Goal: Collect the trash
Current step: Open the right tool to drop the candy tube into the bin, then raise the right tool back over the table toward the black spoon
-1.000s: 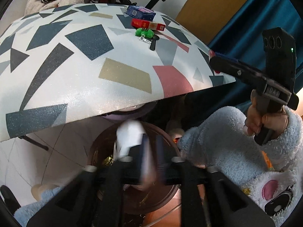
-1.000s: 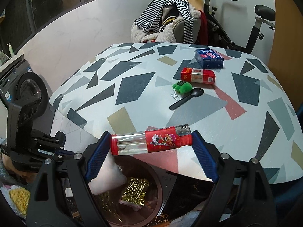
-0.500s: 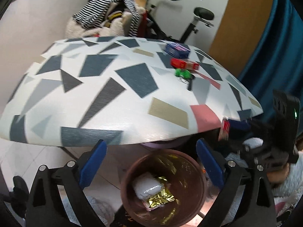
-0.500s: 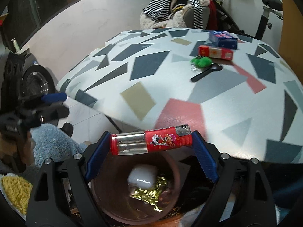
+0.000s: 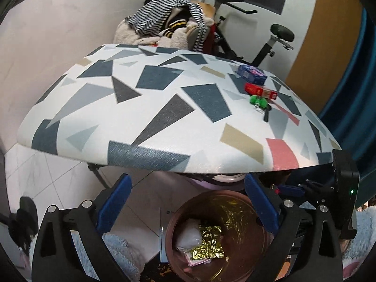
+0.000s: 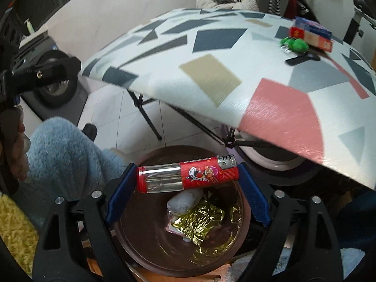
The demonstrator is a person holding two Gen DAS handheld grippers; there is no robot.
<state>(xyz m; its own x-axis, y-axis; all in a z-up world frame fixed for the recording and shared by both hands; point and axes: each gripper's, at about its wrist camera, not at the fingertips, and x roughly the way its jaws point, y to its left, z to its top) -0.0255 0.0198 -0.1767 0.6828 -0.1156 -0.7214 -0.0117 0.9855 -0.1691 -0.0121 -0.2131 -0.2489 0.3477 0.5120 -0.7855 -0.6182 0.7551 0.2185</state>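
Compared to half a second back, the right gripper (image 6: 188, 181) has dropped lower, so the red lighter (image 6: 188, 176) clamped between its fingers now sits right over the brown bin (image 6: 150, 242), centre-bottom of frame. Left gripper (image 5: 188, 202) is wide open with nothing in it, above the same bin's rim (image 5: 172, 225). Lighter has a cartoon label, text's too small to read
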